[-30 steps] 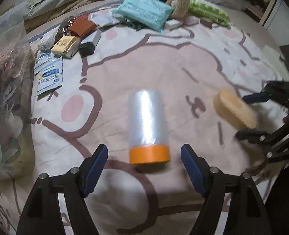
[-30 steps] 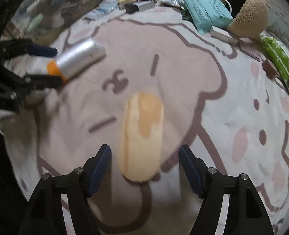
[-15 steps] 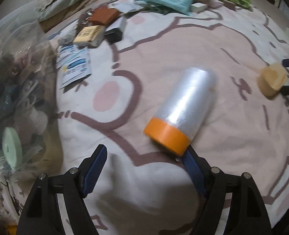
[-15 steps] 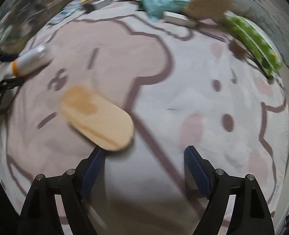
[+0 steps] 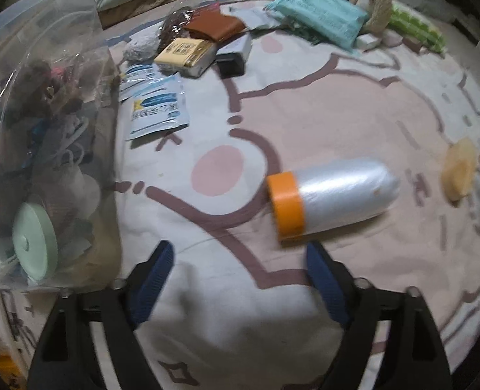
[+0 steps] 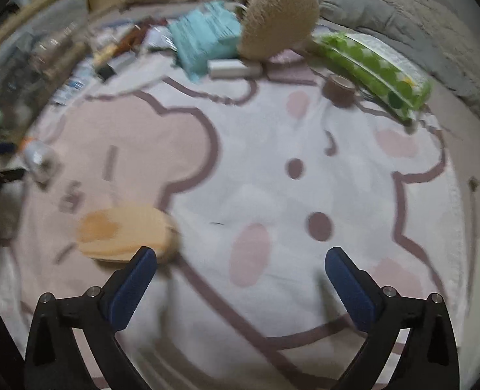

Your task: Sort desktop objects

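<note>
Now both tongs are opening with nothing between them; the left gripper point(image 5: 236, 269) hangs over the blanket point(image 5: 337, 104), the film roll point(image 5: 332, 200) (orange-capped) lying just beyond its right finger; the right gripper point(image 6: 240, 271) has the tan block point(image 6: 126, 232) behind its left finger.
</note>
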Available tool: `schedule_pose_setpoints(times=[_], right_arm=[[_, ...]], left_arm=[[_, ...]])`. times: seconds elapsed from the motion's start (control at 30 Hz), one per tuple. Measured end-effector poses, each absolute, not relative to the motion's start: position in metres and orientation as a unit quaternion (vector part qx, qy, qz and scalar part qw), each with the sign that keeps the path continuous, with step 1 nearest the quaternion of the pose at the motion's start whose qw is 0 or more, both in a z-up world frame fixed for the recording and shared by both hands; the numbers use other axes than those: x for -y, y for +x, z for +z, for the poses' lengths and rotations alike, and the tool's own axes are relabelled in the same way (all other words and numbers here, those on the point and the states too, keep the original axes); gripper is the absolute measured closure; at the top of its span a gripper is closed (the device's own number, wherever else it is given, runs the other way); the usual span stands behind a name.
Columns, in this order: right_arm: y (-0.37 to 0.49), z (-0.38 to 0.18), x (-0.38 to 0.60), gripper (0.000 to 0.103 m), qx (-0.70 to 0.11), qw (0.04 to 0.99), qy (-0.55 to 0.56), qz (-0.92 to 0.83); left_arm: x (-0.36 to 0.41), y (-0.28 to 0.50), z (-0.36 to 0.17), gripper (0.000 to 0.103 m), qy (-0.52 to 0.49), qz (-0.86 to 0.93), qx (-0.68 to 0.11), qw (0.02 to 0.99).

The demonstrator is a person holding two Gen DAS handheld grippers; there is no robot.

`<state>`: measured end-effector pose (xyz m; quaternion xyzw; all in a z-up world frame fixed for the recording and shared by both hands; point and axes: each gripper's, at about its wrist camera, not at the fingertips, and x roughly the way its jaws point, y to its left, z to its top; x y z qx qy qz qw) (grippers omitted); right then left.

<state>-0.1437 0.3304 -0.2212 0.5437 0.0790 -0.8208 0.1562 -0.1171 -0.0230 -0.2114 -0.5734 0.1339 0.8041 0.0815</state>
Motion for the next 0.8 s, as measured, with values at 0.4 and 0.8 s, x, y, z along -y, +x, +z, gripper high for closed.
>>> schedule_pose_setpoints(times=[0.4, 0.8], right_arm=[[-0.132, -0.238, -0.262, 0.0, -0.072, 0.253, 0.544, -0.797], [-0.135, -0.254, -0.233, 0.0, -0.121, 0.227, 0.568, -0.782]], left_arm=[[-0.023, -0.117, -0.187, 0.001, -0.545, 0.821, -0.082, 0.15], [-0.052, -0.13, -0.204, 0.001, -0.555, 0.817, -0.107, 0.115]])
